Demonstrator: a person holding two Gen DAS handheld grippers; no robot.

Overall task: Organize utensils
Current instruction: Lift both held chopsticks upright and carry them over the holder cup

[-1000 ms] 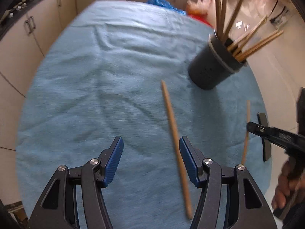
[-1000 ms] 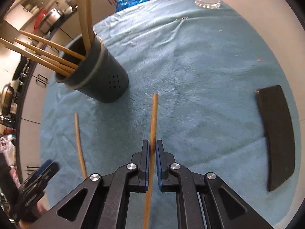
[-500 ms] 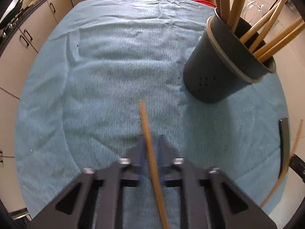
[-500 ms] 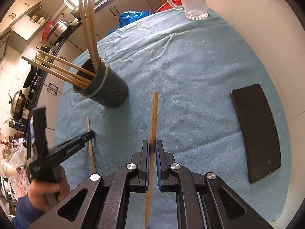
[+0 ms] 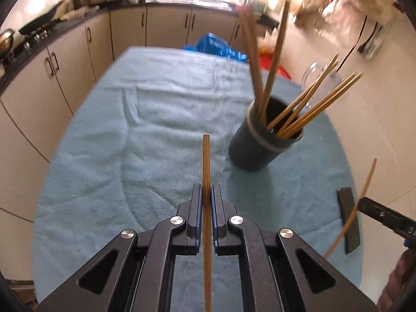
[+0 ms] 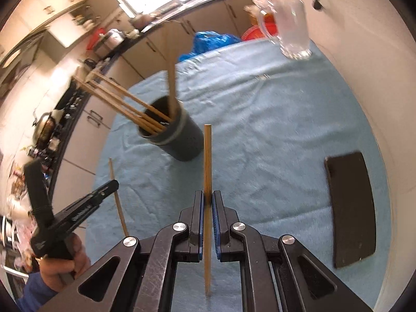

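My left gripper (image 5: 206, 189) is shut on a wooden chopstick (image 5: 206, 161) and holds it above the blue towel (image 5: 145, 119), pointing forward. My right gripper (image 6: 207, 195) is shut on another wooden chopstick (image 6: 207, 161), also lifted. A dark grey holder (image 5: 262, 148) with several chopsticks stands ahead and to the right of the left gripper; in the right wrist view the holder (image 6: 182, 140) stands ahead and to the left. The right gripper and its chopstick (image 5: 353, 208) show at the right edge of the left wrist view. The left gripper's chopstick (image 6: 117, 197) shows in the right wrist view.
A black phone (image 6: 349, 208) lies on the towel at the right, also seen in the left wrist view (image 5: 348, 215). A glass mug (image 6: 288, 23) stands at the far right of the towel. Kitchen cabinets (image 5: 52, 72) run along the left. A blue bag (image 5: 218, 48) sits beyond the towel.
My left gripper has closed on the chopstick that lay on the towel and lifted it. Both grippers have risen and tilted up, so the cabinets and window now show.
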